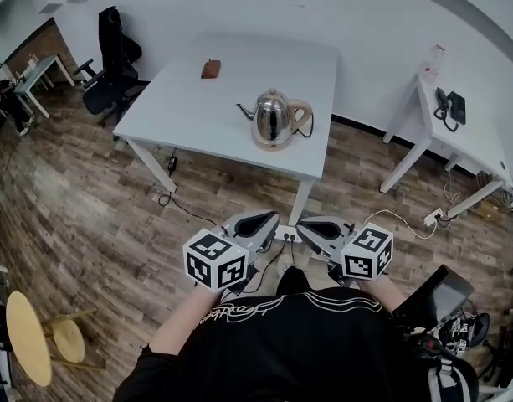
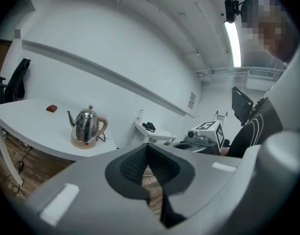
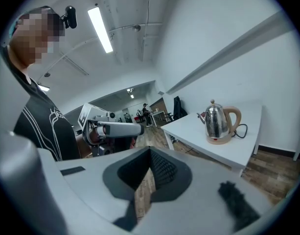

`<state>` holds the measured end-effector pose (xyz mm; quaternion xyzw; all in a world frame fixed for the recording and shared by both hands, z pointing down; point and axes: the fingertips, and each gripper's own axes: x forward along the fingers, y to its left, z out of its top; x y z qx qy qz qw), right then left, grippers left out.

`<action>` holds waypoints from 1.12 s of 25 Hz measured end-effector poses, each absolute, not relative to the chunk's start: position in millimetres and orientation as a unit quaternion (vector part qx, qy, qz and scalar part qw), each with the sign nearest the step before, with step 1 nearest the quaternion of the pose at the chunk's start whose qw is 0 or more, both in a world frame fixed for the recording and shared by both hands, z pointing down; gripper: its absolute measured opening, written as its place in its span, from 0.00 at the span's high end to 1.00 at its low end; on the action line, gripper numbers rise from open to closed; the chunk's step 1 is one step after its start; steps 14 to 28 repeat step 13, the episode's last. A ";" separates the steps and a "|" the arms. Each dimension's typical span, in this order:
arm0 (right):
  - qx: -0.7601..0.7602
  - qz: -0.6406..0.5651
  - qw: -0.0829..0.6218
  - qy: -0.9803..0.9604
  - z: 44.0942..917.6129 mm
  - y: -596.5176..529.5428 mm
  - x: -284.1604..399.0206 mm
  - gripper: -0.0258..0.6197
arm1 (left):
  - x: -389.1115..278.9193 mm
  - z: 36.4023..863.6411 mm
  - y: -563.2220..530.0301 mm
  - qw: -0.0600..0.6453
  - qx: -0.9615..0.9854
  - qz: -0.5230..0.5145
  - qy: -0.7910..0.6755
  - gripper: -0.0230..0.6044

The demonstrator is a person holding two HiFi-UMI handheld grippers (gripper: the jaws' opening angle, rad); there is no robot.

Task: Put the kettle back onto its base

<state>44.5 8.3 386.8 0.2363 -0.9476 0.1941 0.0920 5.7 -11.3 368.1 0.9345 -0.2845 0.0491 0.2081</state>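
A shiny steel kettle (image 1: 271,115) with a beige handle stands upright on its round base (image 1: 274,144) near the right front part of the white table (image 1: 197,99). It also shows in the left gripper view as the kettle (image 2: 86,125) and in the right gripper view as the kettle (image 3: 218,122), small and far off. My left gripper (image 1: 260,221) and right gripper (image 1: 313,225) hang side by side close to my body, well short of the table. Both are shut with nothing between their jaws, as seen on the left gripper (image 2: 149,165) and the right gripper (image 3: 149,173).
A small brown object (image 1: 210,69) lies at the table's far side. A black office chair (image 1: 110,65) stands to the left, a second white desk (image 1: 482,149) with a phone (image 1: 448,105) to the right. A wooden stool (image 1: 38,337) is at lower left. Cables (image 1: 181,208) trail over the wood floor.
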 end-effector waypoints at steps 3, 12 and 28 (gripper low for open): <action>0.240 0.191 0.090 -0.947 386.5 8.2 46.4 0.95 | 6.8 371.1 -12.2 0.208 0.933 0.052 -0.289 0.96; 0.263 0.206 0.074 -0.940 395.2 3.4 65.1 0.95 | 27.9 374.1 -6.9 0.198 0.939 0.064 -0.273 0.96; 0.263 0.205 0.073 -0.940 395.9 3.9 65.7 0.95 | 29.1 374.7 -6.5 0.201 0.939 0.062 -0.271 0.96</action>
